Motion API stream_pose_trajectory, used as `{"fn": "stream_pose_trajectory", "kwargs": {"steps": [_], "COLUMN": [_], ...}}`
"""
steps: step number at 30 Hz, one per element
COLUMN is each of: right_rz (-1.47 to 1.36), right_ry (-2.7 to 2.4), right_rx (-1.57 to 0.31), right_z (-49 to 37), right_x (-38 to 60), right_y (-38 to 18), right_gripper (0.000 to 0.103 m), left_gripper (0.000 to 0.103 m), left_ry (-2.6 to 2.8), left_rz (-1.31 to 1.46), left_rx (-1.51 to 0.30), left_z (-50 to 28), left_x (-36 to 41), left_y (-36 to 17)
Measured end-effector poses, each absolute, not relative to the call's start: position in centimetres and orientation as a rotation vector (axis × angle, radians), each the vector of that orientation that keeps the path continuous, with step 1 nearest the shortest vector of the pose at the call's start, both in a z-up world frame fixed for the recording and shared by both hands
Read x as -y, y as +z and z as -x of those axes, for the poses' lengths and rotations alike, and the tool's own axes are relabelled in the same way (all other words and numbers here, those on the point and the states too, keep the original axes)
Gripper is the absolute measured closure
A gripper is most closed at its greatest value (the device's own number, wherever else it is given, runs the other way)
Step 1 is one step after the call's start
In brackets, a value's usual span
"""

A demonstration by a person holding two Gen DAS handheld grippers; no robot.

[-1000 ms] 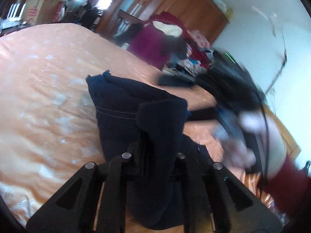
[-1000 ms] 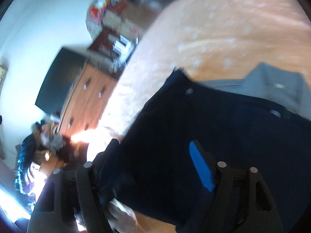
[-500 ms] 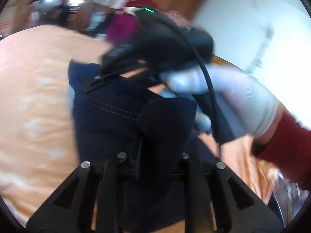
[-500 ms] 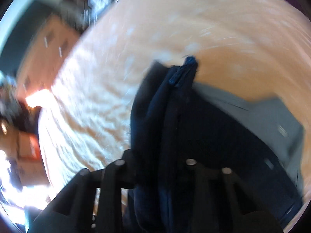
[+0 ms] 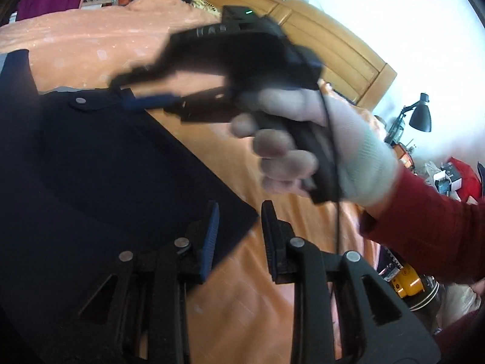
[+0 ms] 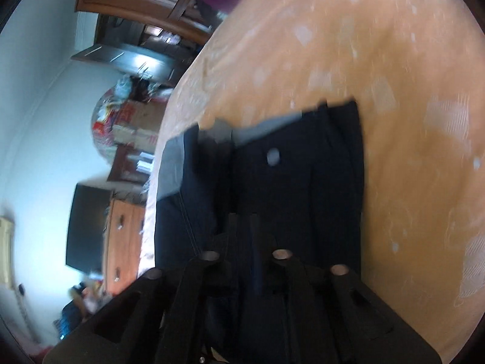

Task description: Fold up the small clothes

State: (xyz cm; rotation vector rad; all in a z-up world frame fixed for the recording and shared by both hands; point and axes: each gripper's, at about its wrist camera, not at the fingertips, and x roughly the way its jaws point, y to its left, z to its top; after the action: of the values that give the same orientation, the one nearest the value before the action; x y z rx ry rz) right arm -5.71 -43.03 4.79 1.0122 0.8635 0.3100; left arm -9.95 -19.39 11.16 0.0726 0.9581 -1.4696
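A small dark navy garment point(image 5: 100, 182) with a metal snap and grey lining lies folded on the orange bedspread point(image 5: 91, 39). My left gripper point(image 5: 239, 227) is open and empty, just over the garment's near right corner. The right gripper point(image 5: 142, 91), held by a gloved hand, shows in the left wrist view with its fingertips at the garment's far edge. In the right wrist view the right gripper point(image 6: 244, 239) has its jaws close together over the navy cloth point(image 6: 303, 188); whether cloth is pinched between them cannot be told.
The orange bedspread point(image 6: 363, 45) stretches around the garment. A wooden headboard point(image 5: 333, 45) and a black desk lamp point(image 5: 419, 116) stand beyond the bed. A wooden dresser with a dark screen point(image 6: 88, 227) and a cluttered shelf lie off the bed's side.
My left gripper has let go of the navy cloth and opened. The garment has dropped from hanging in both grippers to lying flat on the bed. The right gripper has swung over its far edge.
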Motion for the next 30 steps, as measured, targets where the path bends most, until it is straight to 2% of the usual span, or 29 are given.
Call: {"fn": "stream_pose_trajectory", "kwargs": {"steps": [2,3,5,7,10,19,21,22,23,24,25,30], "right_rz": [-1.005,-1.002,-0.990,-0.940,-0.859,-0.845,-0.865,-0.875,-0.885,-0.895,-0.898,-0.900], "right_ry": [0.396,0.433,0.522,0.574,0.574,0.627,0.653,0.668,0.679,0.681,0.654,0.561], "right_rx": [-0.864,-0.866,-0.882,-0.947,-1.027,-0.999,-0.990,-0.989,-0.982,-0.965,-0.940,-0.798], "right_z": [4.6,3.6,0.8,-2.2,-5.1,-11.0,-11.6,-11.8,-11.8,-11.4,-10.1,-1.1], "right_x": [43.1,43.7,42.8,41.4,39.8,40.4,39.7,39.3,38.6,37.9,37.9,42.6], "right_y": [5.3,5.4,6.2,5.6,4.6,4.6,3.9,3.7,3.4,3.3,3.4,8.4], "right_gripper": [0.034,0.032,0.023,0.016,0.014,0.015,0.021,0.035,0.058,0.071,0.089,0.094], "left_gripper": [0.072,0.064,0.054,0.054,0.054,0.054,0.054,0.054,0.054,0.054,0.054,0.052], "left_ry": [-1.425,-1.399,-1.329,-1.268,-1.207,-1.180,-1.163,-1.156,-1.150,-1.144,-1.146,-1.159], "left_rz": [-0.082,-0.086,-0.123,-0.186,-0.182,-0.118,-0.099,-0.083,-0.068,-0.051,-0.030,0.051], "left_rx": [-0.935,-0.910,-0.869,-0.829,-0.822,-0.817,-0.812,-0.806,-0.799,-0.792,-0.787,-0.764], "left_z": [10.0,10.0,9.5,9.4,8.4,9.3,8.9,8.5,8.4,8.2,7.9,7.4], "left_x": [16.9,15.3,12.6,10.0,7.3,8.0,8.0,7.9,7.9,7.6,7.1,5.9], "left_y": [12.1,12.8,13.7,14.5,15.3,13.7,13.5,13.7,13.8,14.1,14.5,15.8]}}
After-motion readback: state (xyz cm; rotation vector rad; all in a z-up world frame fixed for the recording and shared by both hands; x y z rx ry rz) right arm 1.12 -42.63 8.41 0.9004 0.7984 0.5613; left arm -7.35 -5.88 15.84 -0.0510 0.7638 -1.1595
